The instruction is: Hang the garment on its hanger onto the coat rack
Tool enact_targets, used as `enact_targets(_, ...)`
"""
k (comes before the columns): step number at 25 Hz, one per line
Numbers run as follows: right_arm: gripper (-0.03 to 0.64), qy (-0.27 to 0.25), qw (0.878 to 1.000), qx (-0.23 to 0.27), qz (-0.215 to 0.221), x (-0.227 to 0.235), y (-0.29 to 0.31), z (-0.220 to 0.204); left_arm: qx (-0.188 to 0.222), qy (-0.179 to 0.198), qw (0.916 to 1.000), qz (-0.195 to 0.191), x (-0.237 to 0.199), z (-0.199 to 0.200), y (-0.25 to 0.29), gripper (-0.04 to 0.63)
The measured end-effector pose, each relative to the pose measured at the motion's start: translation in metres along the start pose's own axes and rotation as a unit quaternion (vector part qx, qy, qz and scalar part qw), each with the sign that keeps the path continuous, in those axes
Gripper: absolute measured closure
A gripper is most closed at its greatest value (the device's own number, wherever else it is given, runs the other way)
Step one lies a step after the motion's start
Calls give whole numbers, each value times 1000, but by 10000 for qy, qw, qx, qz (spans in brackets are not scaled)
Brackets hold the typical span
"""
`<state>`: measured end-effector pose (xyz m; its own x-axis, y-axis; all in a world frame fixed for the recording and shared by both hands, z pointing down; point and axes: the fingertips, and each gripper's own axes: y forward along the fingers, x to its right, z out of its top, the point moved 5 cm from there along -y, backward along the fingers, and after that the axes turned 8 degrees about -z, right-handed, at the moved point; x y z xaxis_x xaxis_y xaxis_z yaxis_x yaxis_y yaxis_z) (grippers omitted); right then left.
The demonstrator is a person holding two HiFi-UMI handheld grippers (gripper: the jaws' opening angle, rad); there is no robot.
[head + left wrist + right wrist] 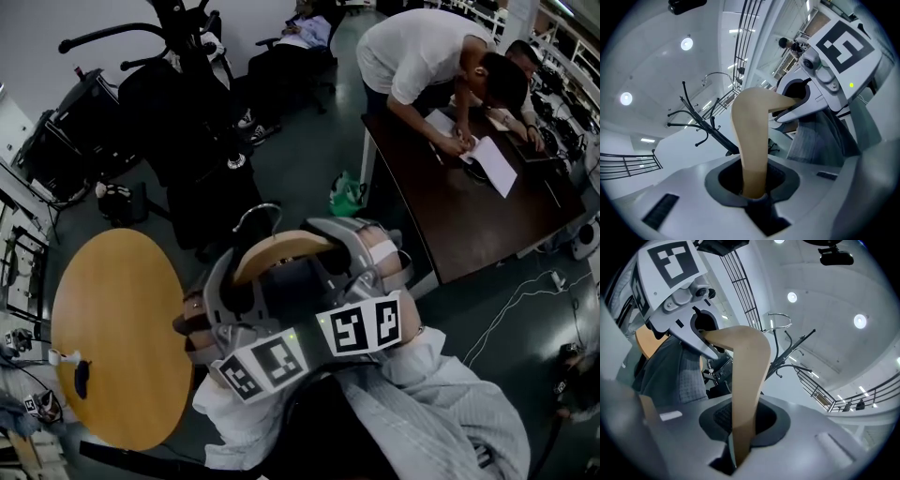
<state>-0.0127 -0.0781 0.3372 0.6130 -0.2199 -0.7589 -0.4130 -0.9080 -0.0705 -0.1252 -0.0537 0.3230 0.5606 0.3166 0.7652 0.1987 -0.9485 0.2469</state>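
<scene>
The left gripper (754, 194) and right gripper (738, 451) jaws each clamp a wooden hanger (281, 250) carrying a grey garment (677, 371). The coat rack (192, 47) stands well apart.

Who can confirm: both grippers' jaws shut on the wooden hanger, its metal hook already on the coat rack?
Wrong on the hook. The left gripper and right gripper both have jaws shut on the wooden hanger, but its metal hook is in the air, apart from the coat rack. The left gripper view shows it.
</scene>
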Motion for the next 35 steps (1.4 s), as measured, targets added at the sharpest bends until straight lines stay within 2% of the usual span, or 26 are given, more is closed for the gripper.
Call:
enact_targets(6,575,28,9993,339,165,41,96,-23,-146,-80,9995,268,-47,14,88,529)
enact_targets(14,575,-184,9947,966,303,93,190,-41,-310,-266,9958,822,-93,37,169,529)
enact_targets(24,575,-267,9896,1391,240,112,261,-25,-435,-295,9902,1296,-144,32,209,529)
enact_targets(30,575,-224,9881,1506,217,120,291,-20,-465,-226,9888,1401,-169,31,228,529)
enact_targets(35,575,-142,9891,1434,315,111,315,-19,-523,-204,9895,1329,-182,17,245,529)
